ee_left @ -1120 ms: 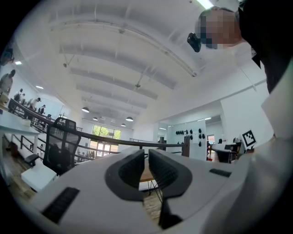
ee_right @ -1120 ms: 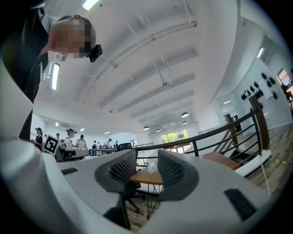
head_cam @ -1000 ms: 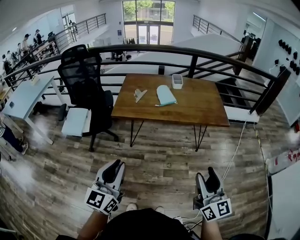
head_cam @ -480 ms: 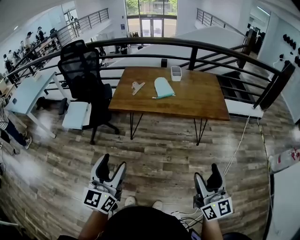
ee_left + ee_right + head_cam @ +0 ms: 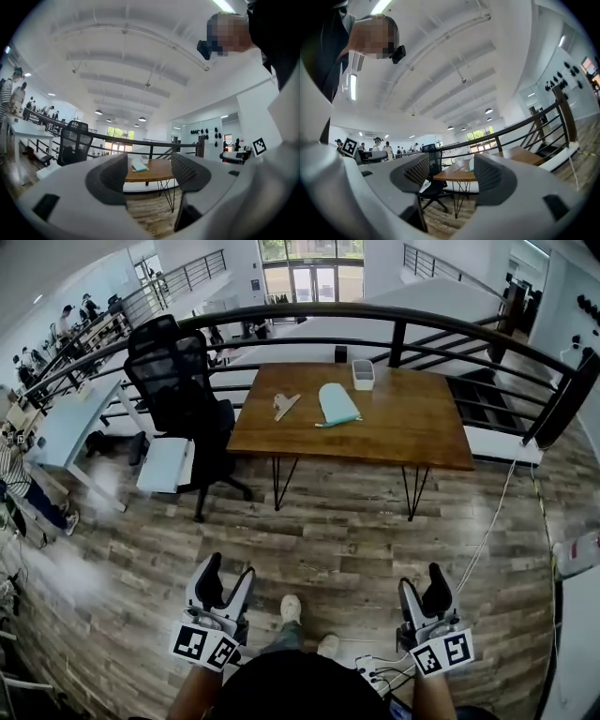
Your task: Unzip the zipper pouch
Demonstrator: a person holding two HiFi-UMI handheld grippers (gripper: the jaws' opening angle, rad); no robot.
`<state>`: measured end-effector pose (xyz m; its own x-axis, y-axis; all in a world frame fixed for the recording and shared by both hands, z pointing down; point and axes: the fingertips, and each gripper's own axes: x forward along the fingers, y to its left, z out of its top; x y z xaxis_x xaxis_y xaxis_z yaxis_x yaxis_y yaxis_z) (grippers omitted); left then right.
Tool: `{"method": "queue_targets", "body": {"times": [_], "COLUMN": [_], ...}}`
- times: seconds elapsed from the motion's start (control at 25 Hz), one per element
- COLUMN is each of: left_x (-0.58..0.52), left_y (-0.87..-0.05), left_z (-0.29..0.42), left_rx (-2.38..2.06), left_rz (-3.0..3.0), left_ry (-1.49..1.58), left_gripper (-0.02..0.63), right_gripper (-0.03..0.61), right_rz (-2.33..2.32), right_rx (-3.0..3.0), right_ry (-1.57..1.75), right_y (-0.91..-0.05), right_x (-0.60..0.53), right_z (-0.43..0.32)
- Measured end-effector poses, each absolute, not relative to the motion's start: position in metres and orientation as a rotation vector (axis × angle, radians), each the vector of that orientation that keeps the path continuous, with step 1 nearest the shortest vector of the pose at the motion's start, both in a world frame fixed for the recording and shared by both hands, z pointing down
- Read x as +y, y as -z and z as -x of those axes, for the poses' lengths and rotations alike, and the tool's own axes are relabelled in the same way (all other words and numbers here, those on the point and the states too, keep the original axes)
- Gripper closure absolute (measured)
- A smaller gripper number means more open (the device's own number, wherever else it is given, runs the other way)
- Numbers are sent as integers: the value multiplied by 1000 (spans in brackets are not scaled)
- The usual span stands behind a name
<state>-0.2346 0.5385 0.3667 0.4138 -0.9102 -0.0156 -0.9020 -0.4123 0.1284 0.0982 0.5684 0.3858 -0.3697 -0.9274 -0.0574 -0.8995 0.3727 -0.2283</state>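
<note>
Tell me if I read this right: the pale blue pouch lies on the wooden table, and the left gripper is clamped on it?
Not quite. The pouch does lie on the table, but the left gripper is not on it: its jaws have just opened, nothing is between them, and the table stands far off. The left gripper view shows this.

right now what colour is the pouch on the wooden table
Pale mint green. The pouch shows best in the head view.
</note>
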Motion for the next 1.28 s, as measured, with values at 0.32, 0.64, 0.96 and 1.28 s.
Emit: {"method": "queue_targets", "body": {"times": [0.32,0.64,0.96,1.28], "left_x": [479,399,339,308], "left_y": [-381,-378,-375,-391], "left_z": [244,256,294,311], "left_rx": [-1582,-1476,-1431,-1411], "left_rz": [-2552,-2622,-2670,-2673], "left_ry": [163,186,181,148], "left_gripper": [331,335,341,341], "right_gripper": [314,330,361,365], "right_rz": [1748,1791,1808,1799], "right_rx": [2452,2451,2505,2613], "right_ry": [221,160,133,140], "right_y": [-386,-371,-366,-375], "right_x": [532,455,393,359], "right_z": [-90,-58,-12,27]}}
